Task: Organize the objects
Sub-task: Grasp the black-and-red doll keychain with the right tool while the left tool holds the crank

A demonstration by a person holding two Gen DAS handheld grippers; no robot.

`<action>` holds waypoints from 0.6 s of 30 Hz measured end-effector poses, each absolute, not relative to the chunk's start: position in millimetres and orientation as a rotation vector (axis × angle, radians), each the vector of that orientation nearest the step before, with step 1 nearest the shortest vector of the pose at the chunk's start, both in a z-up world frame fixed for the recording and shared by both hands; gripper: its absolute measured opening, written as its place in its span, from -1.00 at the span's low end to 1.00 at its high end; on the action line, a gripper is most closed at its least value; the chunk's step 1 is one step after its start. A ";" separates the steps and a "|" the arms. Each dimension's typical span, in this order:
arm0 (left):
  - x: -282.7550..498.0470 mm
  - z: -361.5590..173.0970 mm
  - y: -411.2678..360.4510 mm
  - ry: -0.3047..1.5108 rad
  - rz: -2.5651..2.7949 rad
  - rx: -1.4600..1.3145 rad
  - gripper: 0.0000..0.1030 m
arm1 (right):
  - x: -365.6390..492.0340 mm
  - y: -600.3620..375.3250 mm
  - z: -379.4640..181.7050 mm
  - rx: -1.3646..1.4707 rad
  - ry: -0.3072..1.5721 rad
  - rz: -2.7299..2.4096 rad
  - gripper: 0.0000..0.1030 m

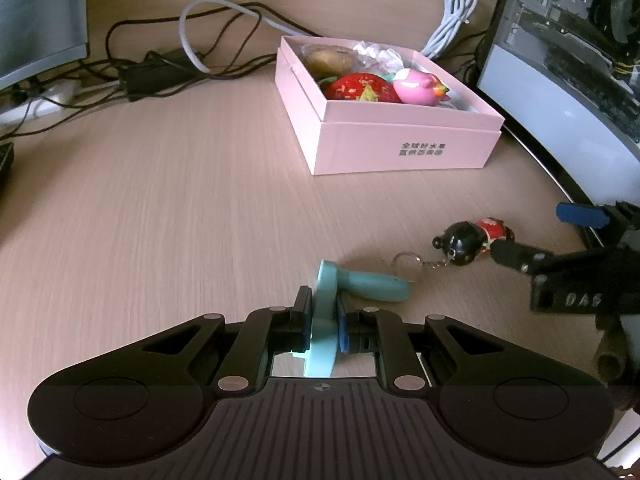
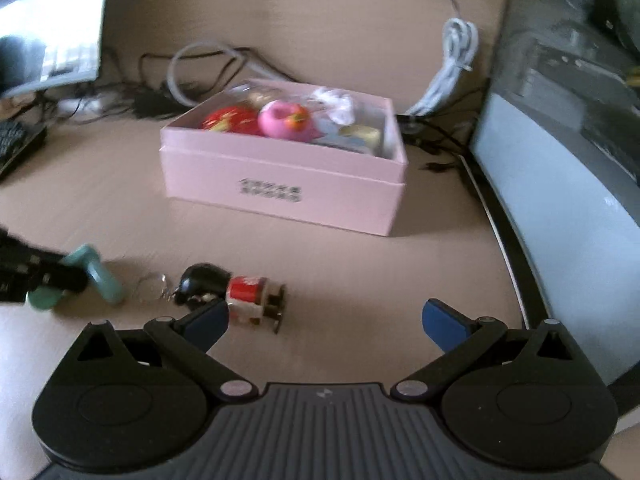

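A pink box [image 1: 400, 142] holds a red strawberry toy [image 1: 362, 88], a pink toy [image 1: 418, 88] and other items; it also shows in the right wrist view [image 2: 280, 184]. My left gripper [image 1: 325, 312] is shut on a teal plastic piece [image 1: 372, 286], low over the desk; that piece also shows in the right wrist view [image 2: 100, 274]. A black-headed doll keychain [image 1: 472, 242] lies to its right. My right gripper [image 2: 326, 320] is open, its left finger [image 2: 204, 324] beside the doll keychain [image 2: 232, 292], which lies between the fingers' reach.
Cables [image 1: 160, 64] and a power adapter lie behind the box. A white coiled cable [image 1: 452, 20] is at the back. A computer case [image 1: 568, 60] stands at the right. A monitor [image 1: 40, 16] and a keyboard [image 2: 16, 144] are at the left.
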State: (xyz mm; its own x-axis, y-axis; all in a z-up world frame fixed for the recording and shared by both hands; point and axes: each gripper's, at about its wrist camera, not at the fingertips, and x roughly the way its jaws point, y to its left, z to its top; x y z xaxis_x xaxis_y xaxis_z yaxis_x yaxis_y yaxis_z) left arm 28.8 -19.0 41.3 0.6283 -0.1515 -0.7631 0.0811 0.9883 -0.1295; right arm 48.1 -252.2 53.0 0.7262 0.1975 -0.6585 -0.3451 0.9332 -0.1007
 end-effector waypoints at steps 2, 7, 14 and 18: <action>28.1 41.1 -17.8 0.879 -0.132 -0.095 -0.69 | 51.1 -258.5 57.7 -0.181 0.702 0.329 1.00; 26.8 40.7 -18.6 0.873 -0.131 -0.096 -0.69 | 45.5 -245.8 61.5 -0.136 0.722 0.440 1.00; 24.5 41.1 -19.5 0.869 -0.133 -0.083 -0.68 | 59.5 -222.3 48.5 -0.101 0.757 0.445 0.86; 23.8 40.6 -17.8 0.867 -0.138 -0.089 -0.67 | 64.9 -218.4 44.5 -0.115 0.776 0.413 0.45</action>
